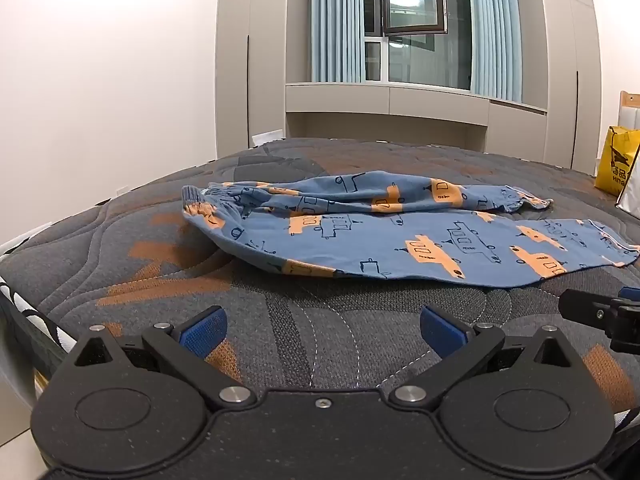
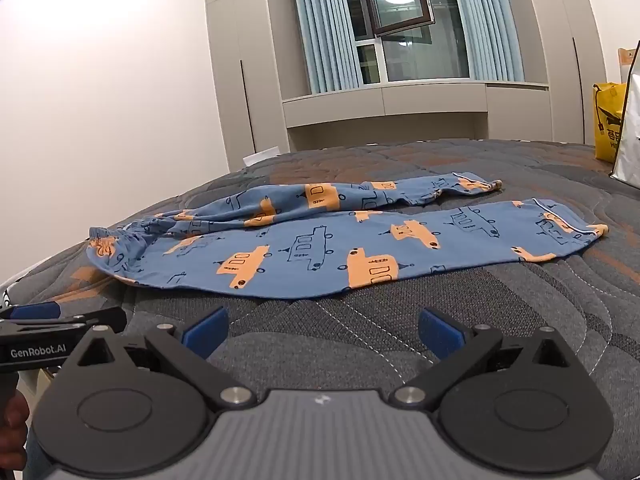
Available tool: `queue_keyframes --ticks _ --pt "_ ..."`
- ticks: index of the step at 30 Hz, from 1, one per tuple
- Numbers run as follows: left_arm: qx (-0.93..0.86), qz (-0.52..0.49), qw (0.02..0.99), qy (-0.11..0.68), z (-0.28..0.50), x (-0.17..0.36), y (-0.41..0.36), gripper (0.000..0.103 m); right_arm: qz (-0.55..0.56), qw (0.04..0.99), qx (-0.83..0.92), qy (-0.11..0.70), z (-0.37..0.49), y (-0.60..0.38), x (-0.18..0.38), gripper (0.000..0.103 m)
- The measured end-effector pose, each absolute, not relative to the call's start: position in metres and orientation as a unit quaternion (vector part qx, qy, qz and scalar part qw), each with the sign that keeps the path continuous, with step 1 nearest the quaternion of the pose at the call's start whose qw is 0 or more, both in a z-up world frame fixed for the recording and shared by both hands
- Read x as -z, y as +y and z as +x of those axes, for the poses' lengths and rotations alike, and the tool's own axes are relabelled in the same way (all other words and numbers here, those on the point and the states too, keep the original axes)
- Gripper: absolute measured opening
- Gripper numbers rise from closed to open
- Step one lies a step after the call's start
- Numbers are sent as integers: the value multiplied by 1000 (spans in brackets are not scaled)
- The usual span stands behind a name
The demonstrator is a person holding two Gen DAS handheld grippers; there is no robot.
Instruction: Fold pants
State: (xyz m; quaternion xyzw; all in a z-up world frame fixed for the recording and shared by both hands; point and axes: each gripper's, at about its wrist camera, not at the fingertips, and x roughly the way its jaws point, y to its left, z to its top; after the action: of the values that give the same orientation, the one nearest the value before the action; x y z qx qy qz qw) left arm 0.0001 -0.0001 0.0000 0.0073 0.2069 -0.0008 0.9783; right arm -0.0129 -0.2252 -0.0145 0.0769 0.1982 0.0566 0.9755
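Blue pajama pants [image 1: 400,236] with orange vehicle print, spread flat on a dark quilted mattress [image 1: 280,320], waistband to the left, two legs running to the right. Far leg bunched and wrinkled, near leg smoother, cuffs lying apart at the right end. Left gripper [image 1: 322,330] low over the mattress just short of the pants' near edge, blue pads [image 1: 204,332] spread wide, nothing between them. Right gripper [image 2: 322,330] likewise released, pads parted, clear of the fabric and holding nothing. Yellow bag [image 2: 608,124] at the far right of the mattress. Curtained window [image 1: 412,20] and pale wardrobes behind.
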Motion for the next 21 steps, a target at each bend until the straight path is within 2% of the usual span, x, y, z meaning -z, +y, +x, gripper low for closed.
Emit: queue_keyframes --ticks 21 --pt "2 6 977 211 -2 2 0 102 78 975 -54 201 -13 -227 15 103"
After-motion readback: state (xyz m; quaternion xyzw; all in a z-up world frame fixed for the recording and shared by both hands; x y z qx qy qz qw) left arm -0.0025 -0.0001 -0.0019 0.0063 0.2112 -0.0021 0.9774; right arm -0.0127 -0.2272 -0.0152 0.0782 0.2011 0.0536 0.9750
